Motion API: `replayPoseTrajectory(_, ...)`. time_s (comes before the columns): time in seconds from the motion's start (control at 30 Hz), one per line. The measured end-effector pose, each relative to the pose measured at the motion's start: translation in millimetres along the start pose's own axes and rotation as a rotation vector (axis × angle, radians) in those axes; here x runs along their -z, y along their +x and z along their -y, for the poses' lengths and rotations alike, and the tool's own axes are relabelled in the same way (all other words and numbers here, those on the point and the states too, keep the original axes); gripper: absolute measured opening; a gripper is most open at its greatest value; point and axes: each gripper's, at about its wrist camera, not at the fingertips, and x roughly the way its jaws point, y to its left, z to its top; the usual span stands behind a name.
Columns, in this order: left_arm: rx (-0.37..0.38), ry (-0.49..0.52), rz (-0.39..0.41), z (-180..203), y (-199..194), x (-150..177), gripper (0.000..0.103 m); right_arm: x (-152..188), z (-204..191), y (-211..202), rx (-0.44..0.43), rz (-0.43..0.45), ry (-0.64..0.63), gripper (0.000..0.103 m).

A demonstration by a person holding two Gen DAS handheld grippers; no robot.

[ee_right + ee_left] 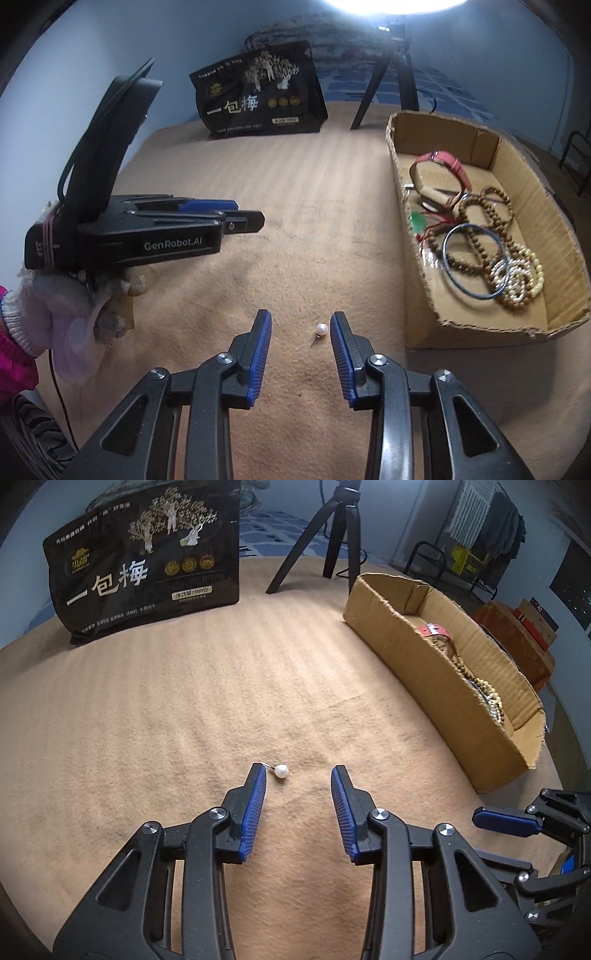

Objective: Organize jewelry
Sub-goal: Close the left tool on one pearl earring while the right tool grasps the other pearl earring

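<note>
Here, the left gripper (pixel 243 218) hangs over the tan blanket (pixel 258 184), held by a gloved hand (pixel 74 306); its jaws are spread apart with nothing between them. Behind stands a black snack bag (pixel 258 92). The pearl earring (pixel 321 329) lies on the blanket between the right gripper's (pixel 301 323) parted jaws, just beside the right-hand finger. Further right, the cardboard box (pixel 417 295) holds bead bracelets (pixel 491 221), a blue bangle (pixel 474 260) and a red watch (pixel 447 162).
</note>
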Motion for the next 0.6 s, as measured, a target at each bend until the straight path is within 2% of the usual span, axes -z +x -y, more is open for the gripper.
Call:
replayPoseTrajectory(0.27,0.002,0.005,-0.011,-3,15,-3,0.037,3,3,16,0.011,-0.012,0.019,0.032)
replayPoseTrajectory(0.6,-0.011,0.024,-0.006,-4,26,-5,0.026,1,3,33,0.033,-0.028,0.011,0.029)
